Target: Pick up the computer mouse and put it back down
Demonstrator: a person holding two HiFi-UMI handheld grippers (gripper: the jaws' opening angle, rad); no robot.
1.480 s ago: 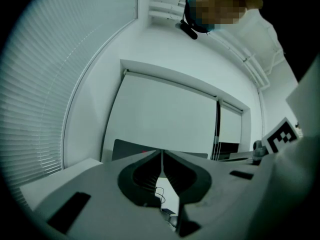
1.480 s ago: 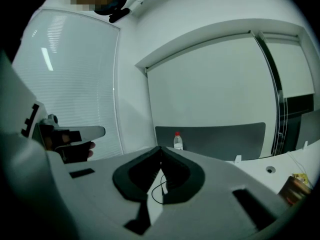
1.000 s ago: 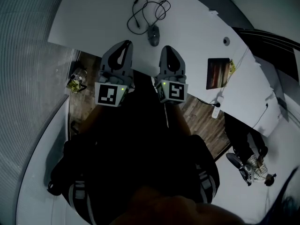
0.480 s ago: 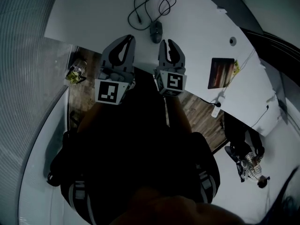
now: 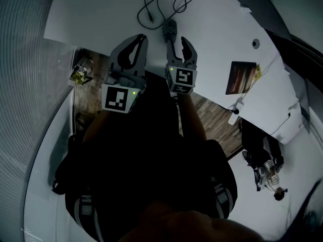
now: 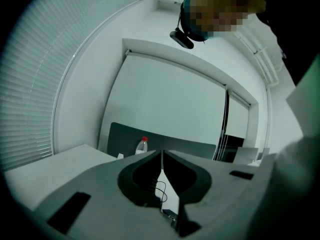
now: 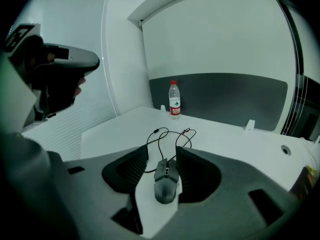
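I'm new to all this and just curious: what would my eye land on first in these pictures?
The dark computer mouse on the white desk, its cable looped behind it, lies right between the fingers of the right gripper, which have just been opening. Behind it a red-capped water bottle stands at the desk's far edge, while the left gripper hangs shut and empty alongside.

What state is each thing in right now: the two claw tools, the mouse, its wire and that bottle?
Left gripper: shut, jaws together, nothing between them.
Right gripper: open, jaws have just been opening, mouse between them, not gripped.
Computer mouse: lying flat on the desk, not lifted.
Cable: attached to the mouse, loosely looped on the desk.
Water bottle: upright, red cap on.
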